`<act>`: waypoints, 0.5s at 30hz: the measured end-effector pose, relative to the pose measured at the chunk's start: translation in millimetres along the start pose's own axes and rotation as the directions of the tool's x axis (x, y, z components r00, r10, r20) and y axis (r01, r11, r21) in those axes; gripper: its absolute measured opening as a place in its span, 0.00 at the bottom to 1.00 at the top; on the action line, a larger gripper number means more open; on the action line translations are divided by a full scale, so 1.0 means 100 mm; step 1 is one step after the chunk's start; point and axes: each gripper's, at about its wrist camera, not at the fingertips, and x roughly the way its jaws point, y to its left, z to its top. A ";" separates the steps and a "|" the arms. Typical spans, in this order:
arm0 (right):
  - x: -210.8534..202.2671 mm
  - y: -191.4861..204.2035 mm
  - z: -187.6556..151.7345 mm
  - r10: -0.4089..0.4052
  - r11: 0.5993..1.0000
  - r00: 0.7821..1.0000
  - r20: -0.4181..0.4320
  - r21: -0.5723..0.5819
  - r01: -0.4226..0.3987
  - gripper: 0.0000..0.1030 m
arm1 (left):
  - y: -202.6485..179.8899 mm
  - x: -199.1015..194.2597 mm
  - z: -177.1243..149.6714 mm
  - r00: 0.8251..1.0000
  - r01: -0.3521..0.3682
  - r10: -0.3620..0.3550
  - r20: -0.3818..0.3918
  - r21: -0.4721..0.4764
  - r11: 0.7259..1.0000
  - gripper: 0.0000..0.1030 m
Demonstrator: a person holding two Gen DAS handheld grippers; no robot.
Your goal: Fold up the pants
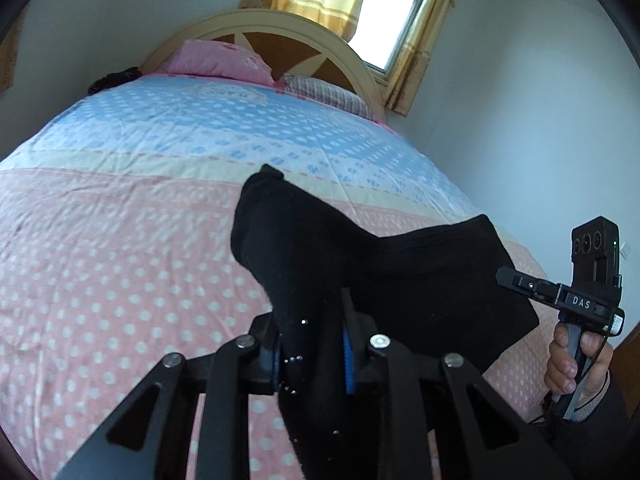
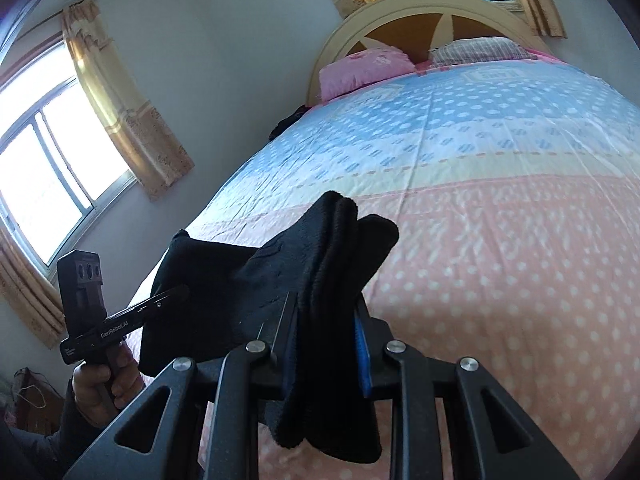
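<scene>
Pants [image 1: 360, 264], black, hung lifted above the bed's [image 1: 120, 240] near edge, bunched fabric clamped in both the left tool [image 1: 310, 344] and right tool [image 2: 326, 340].

Two wrist fisheyes over one bed, each looking forward along its own gripper fingers

The left wrist view tilts down across the pink and blue dotted bedspread [image 1: 140, 208] toward the cream arched headboard [image 1: 256, 28], with bunched black fabric [image 1: 304, 248] very near the lens. The right wrist view does likewise from the other side. Both share the bedspread, headboard, pink pillow [image 2: 364, 70], and each shows the other's handle.
</scene>
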 end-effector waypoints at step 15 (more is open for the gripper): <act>1.86 0.82 0.30 0.161 0.980 0.969 -0.188 -0.088 -0.180 0.24 | 1.35 -0.38 -0.20 0.950 -0.309 0.311 -0.004 -0.142 0.940 0.23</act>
